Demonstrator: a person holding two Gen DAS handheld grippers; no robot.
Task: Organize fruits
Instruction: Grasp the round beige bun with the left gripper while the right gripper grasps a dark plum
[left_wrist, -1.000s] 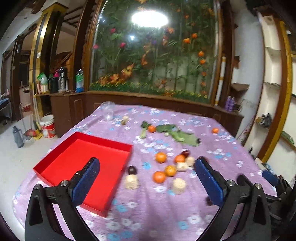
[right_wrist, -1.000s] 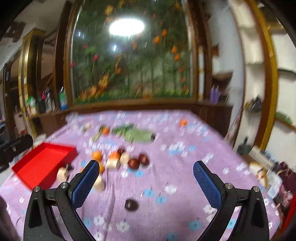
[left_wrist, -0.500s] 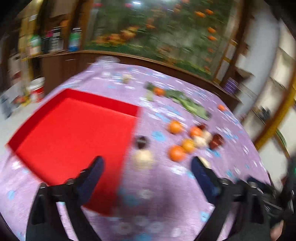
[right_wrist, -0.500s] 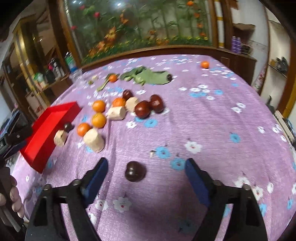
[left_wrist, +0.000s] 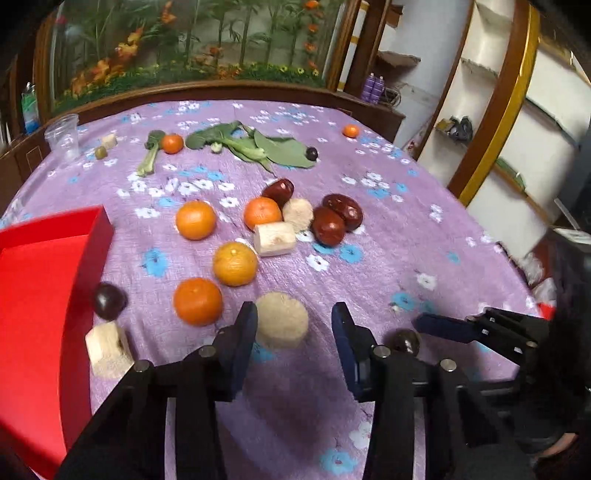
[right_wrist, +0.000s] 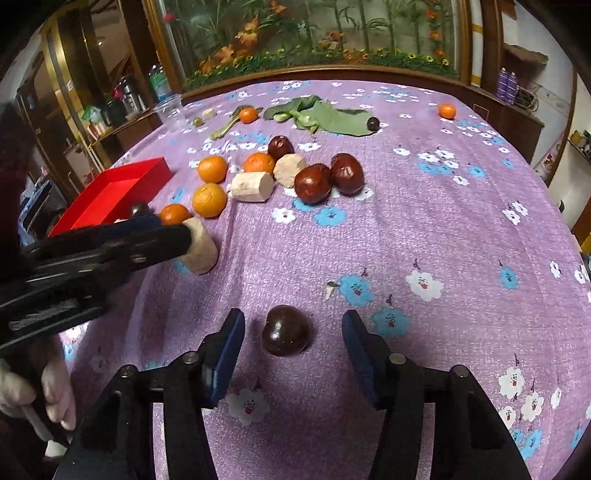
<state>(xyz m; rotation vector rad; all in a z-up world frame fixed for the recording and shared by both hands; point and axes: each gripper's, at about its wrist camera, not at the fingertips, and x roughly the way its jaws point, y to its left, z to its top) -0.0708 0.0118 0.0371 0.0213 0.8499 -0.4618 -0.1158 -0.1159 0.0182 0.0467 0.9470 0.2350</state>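
In the left wrist view a round beige chunk (left_wrist: 282, 325) lies on the purple flowered cloth between the fingers of my left gripper (left_wrist: 293, 328). Its jaws are closing; the left pad is at the chunk's edge and the right pad stands clear. In the right wrist view my right gripper (right_wrist: 293, 343) straddles a dark round fruit (right_wrist: 286, 330). Its jaws are closing too, with gaps on both sides. The right gripper (left_wrist: 443, 328) also shows beside the left one. Several oranges (left_wrist: 195, 219), dark red dates (left_wrist: 328, 225) and more beige chunks (left_wrist: 275, 238) lie beyond. A red tray (left_wrist: 37, 295) is at the left.
Green leaves (left_wrist: 258, 146), a lone orange (left_wrist: 351, 131) and a clear plastic cup (left_wrist: 62, 136) sit at the far side of the table. A dark fruit (left_wrist: 109, 301) and a beige block (left_wrist: 107, 349) lie against the tray's wall. A person's hand (right_wrist: 55, 395) holds the left gripper's handle.
Both grippers have tipped down toward the cloth and their jaws have narrowed. The left one swung right from the tray to the beige chunk; the right one closed in around the dark fruit.
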